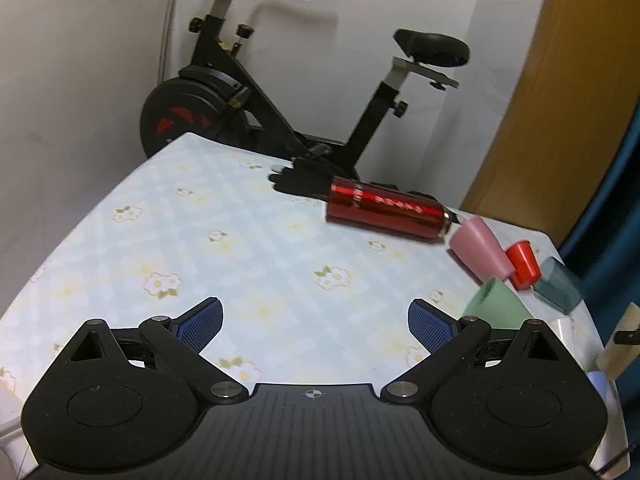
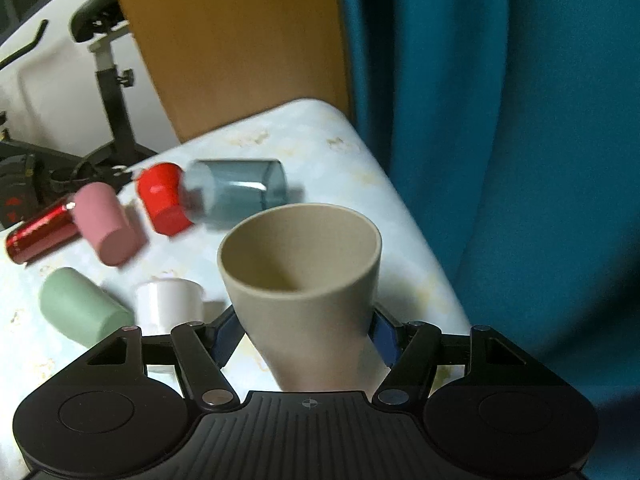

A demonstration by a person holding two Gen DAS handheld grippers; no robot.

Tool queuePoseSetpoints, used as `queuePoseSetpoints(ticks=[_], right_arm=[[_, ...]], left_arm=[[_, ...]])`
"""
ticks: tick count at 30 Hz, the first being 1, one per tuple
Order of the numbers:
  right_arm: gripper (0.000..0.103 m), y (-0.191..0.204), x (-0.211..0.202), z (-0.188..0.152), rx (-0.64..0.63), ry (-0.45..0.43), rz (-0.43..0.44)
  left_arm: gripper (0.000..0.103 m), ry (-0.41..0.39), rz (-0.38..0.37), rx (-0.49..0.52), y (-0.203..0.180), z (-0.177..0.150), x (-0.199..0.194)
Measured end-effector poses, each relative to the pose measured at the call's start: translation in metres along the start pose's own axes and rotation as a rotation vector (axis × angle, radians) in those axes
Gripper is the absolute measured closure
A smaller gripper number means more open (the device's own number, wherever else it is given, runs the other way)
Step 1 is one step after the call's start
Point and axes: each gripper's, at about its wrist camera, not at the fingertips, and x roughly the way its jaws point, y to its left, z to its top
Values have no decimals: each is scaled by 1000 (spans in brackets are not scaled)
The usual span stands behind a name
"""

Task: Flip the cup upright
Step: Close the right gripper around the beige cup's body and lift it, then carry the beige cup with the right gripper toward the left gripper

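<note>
My right gripper (image 2: pixel 306 334) is shut on a beige cup (image 2: pixel 304 280), held above the table with its mouth facing away and up. Beyond it several cups lie tipped on the floral tablecloth (image 2: pixel 360 168): a grey-blue one (image 2: pixel 240 194), a red one (image 2: pixel 162 200), a pink one (image 2: pixel 108 224), a green one (image 2: pixel 80 306) and a white one (image 2: pixel 166 302). My left gripper (image 1: pixel 316 322) is open and empty over the cloth (image 1: pixel 200 220). In its view the pink (image 1: pixel 480 252), red (image 1: pixel 522 264), grey-blue (image 1: pixel 558 290) and green (image 1: pixel 496 308) cups lie to its right.
A red metal bottle (image 1: pixel 386 212) lies on the table, also in the right wrist view (image 2: pixel 40 234). A black glove (image 1: pixel 300 180) lies at the far edge. An exercise bike (image 1: pixel 240 92) stands behind. A wooden panel (image 2: pixel 240 40) and blue curtain (image 2: pixel 500 160) border the right side.
</note>
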Motion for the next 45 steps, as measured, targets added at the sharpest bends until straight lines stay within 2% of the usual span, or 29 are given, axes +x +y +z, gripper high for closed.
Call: queuePoseSetpoints(ticks=[6, 10, 13, 19, 25, 30, 36, 41, 45], right_arm=[[40, 48, -35, 13, -106, -18, 58], [40, 98, -51, 14, -213, 15, 134], [40, 142, -50, 8, -301, 93, 205], [40, 233, -14, -20, -395, 307, 357], [40, 311, 17, -45, -396, 450, 462], [40, 346, 44, -60, -350, 527, 515], [41, 370, 56, -66, -308, 495, 550], [41, 383, 54, -75, -360, 428, 535], [41, 389, 70, -84, -368, 393, 537]], left_arm=[[3, -30, 26, -12, 26, 11, -4], [3, -44, 69, -20, 44, 20, -4], [3, -53, 120, -28, 58, 25, -4], [3, -64, 186, -52, 82, 32, -6], [3, -59, 218, -76, 94, 35, -8], [3, -50, 230, -89, 106, 32, -7], [3, -34, 243, -100, 115, 29, -1], [3, -14, 265, -115, 119, 27, 7], [3, 6, 275, -107, 121, 24, 9]])
